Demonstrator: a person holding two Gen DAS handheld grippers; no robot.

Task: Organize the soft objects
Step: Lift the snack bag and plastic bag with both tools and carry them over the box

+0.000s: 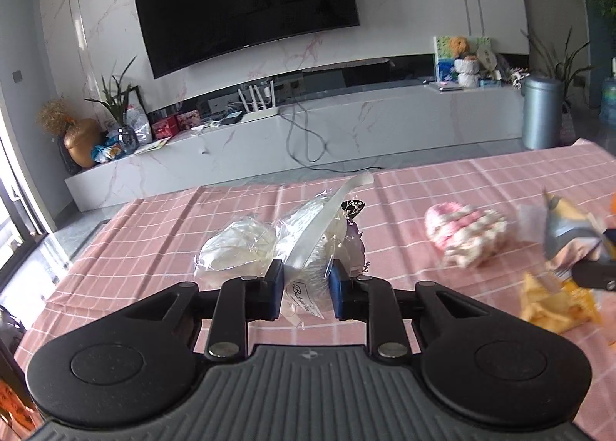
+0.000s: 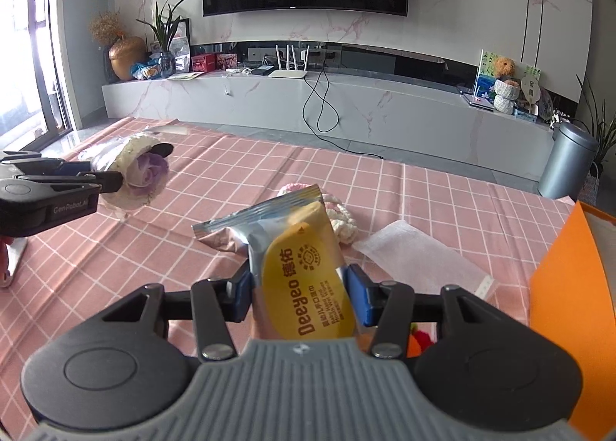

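Observation:
My left gripper (image 1: 306, 287) is shut on a cellophane-wrapped flower bundle (image 1: 265, 244) with a white ribbon, lifted off the pink checked tablecloth (image 1: 154, 233). The right wrist view shows that gripper (image 2: 109, 180) at the left with the bundle (image 2: 142, 167) and its purple flower. My right gripper (image 2: 300, 287) is shut on a yellow and silver wet-wipes pack (image 2: 304, 260), held upright above the cloth (image 2: 115, 268). From the left wrist view the pack (image 1: 566, 233) and the right gripper (image 1: 589, 268) sit at the far right edge.
A pink and white crocheted piece (image 1: 466, 233) lies on the cloth between the grippers, half hidden behind the pack (image 2: 342, 217). A white foam sheet (image 2: 419, 252) and an orange box (image 2: 569, 306) are at the right. A yellow crumpled packet (image 1: 554, 306) lies below the right gripper.

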